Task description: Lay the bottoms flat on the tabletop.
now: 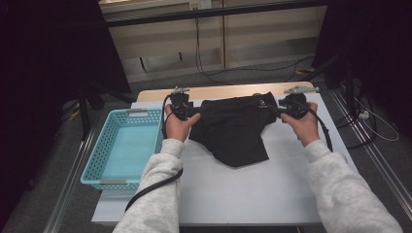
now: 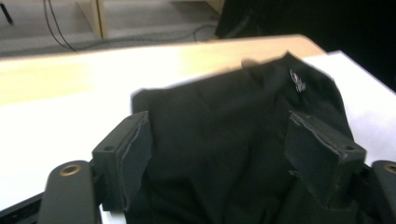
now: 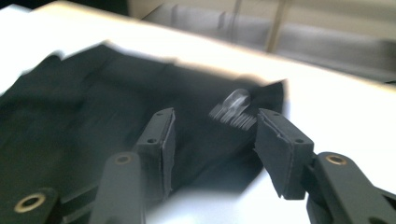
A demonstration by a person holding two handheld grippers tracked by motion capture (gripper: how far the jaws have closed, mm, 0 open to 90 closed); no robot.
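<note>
**Both grippers open over the shorts**

Left gripper [image 1: 180, 108] and right gripper [image 1: 291, 106] spread apart, one pair of black shorts [image 1: 236, 127] between them near the table's [image 1: 252, 194] far edge. One blue basket [image 1: 125, 145] left; front clear.

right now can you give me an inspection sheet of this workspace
surface: white table with a wooden strip at the far edge
job's things: black garment lying spread on the table, small pale logo near its far right corner
clutter: blue basket at the table's left edge, nothing seen inside
grippers: left gripper and right gripper both open, jaws apart over the garment's two ends, cloth between them but not pinched
cables: one black cable trails from each gripper; more lie on the floor beyond
surroundings: dark floor, pale panels at the back
</note>
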